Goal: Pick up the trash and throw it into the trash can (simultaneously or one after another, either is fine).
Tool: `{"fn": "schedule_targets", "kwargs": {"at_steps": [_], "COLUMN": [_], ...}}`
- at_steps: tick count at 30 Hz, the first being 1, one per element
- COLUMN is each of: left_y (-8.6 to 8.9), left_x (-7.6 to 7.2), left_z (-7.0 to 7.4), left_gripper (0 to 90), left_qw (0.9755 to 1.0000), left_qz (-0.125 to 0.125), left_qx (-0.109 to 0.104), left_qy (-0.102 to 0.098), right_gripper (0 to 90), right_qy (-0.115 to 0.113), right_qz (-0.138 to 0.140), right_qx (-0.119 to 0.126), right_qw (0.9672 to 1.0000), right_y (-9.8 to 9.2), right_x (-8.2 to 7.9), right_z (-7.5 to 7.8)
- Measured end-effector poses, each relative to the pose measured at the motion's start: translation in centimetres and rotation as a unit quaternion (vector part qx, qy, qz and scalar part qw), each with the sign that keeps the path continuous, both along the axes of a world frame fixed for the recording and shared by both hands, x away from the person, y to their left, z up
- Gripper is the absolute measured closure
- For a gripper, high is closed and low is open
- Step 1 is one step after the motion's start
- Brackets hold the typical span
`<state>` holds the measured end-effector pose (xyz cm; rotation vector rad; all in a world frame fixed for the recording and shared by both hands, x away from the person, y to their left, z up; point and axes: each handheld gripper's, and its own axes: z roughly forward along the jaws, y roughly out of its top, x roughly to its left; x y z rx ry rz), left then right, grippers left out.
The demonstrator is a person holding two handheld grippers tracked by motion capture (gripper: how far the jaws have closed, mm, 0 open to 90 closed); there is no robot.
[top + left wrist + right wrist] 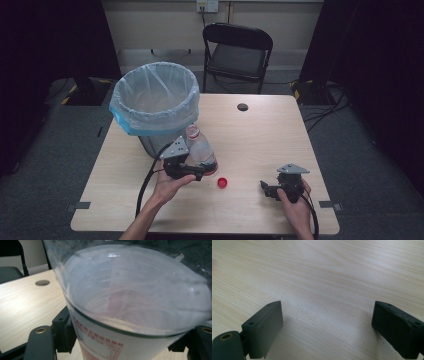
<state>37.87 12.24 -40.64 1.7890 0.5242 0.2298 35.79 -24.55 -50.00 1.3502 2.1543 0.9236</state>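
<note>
Clear glossy plastic bottle — smooth, paper-labelled — on a matt pale wood-grain table.

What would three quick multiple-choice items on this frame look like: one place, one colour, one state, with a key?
1. Where does the small round cap lie?
A. On the wooden table, between the two grippers
B. Inside the bin
C. On the folding chair

2. What colour is that cap?
A. Blue
B. Red
C. White

3. What state is the right gripper in?
A. Shut on the cap
B. Shut on the bottle
C. Open, nothing between its jaws

Key:
1 A: the high view shows the cap on bare tabletop, just right of the clear plastic bottle that the left gripper holds, in front of the grey bin lined with a pale blue bag.
2 B: it shows plainly red against the pale wood.
3 C: the right gripper view shows both black jaws wide apart over bare wood.
</note>
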Motion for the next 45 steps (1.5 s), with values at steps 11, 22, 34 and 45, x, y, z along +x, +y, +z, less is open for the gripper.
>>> {"fn": "schedule_targets", "kwargs": {"at_steps": [11, 22, 34, 45], "left_y": [0.5, 0.9, 1.1, 1.9], "left_x": [-0.6, -0.9, -0.6, -0.1], "left_z": [2.4, 4.9, 7.7, 10.6], "left_gripper": [26.7, 26.7, 26.9, 26.9], "left_qw": [0.9997, 0.9992, 0.9987, 0.9974], "left_qz": [-0.009, -0.013, -0.008, -0.011], "left_qx": [-0.023, -0.037, -0.047, -0.063], "left_qy": [-0.003, -0.007, -0.02, -0.033], "right_gripper": [9.1, 9.1, 9.1, 9.1], "right_qy": [0.0, 0.0, 0.0, 0.0], "right_qz": [0.0, 0.0, 0.0, 0.0], "right_qx": [0.0, 0.0, 0.0, 0.0], "right_qw": [1.0, 1.0, 1.0, 1.0], "right_y": [0.0, 0.0, 0.0, 0.0], "right_x": [0.0, 0.0, 0.0, 0.0], "right_z": [0.0, 0.0, 0.0, 0.0]}}
